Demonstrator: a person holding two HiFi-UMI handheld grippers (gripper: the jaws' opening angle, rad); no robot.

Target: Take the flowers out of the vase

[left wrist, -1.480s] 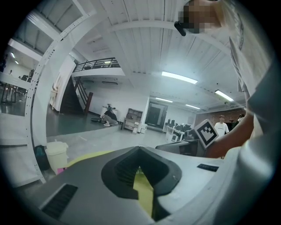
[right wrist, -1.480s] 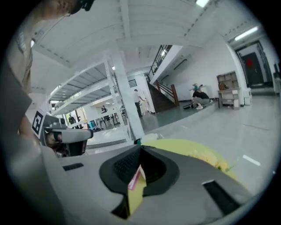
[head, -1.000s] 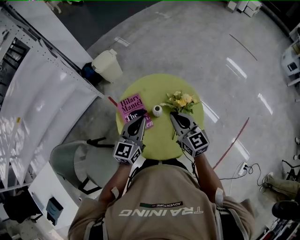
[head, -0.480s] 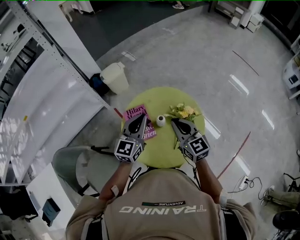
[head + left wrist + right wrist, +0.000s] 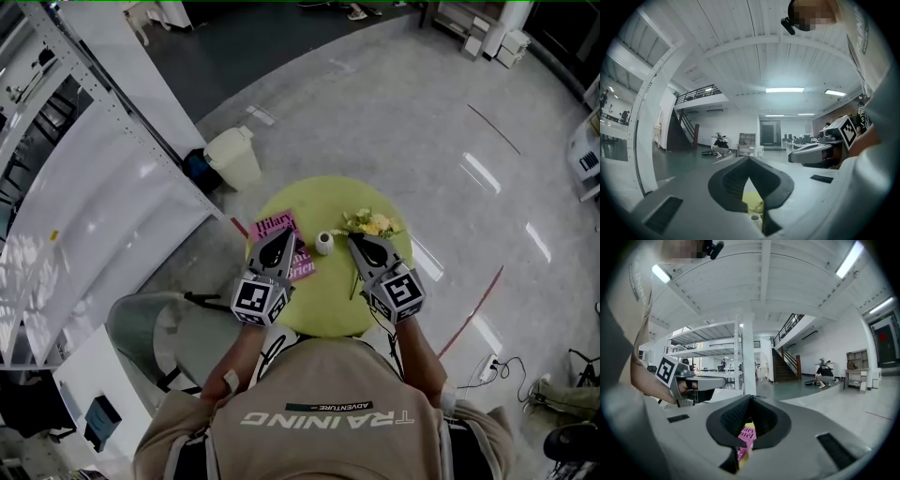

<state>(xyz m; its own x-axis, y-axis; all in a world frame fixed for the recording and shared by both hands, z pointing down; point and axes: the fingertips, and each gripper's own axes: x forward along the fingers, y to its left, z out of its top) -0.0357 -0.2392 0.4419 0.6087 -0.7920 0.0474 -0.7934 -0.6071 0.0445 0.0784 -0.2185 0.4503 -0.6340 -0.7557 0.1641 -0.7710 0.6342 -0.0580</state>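
Note:
A bunch of yellow flowers [image 5: 370, 223] lies on the round green table [image 5: 328, 300], just right of a small white vase [image 5: 324, 243] that stands upright with nothing showing in it. My left gripper [image 5: 278, 240] hovers over a pink book [image 5: 275, 224], shut and holding nothing. My right gripper [image 5: 361, 244] hangs near the flowers' stems, also shut and holding nothing. In the left gripper view the closed left gripper [image 5: 749, 161] points level, and the vase [image 5: 754, 217] shows below it. In the right gripper view the book [image 5: 746, 439] shows under the closed right gripper [image 5: 751, 398].
A beige bin [image 5: 234, 157] stands on the floor beyond the table. A grey chair [image 5: 155, 328] sits at my left, next to a white shelving frame [image 5: 103, 187]. Cables and a socket strip [image 5: 492, 337] lie on the floor at the right.
Both grippers have risen a little above the table, still shut. The flowers, vase and book have stayed where they were.

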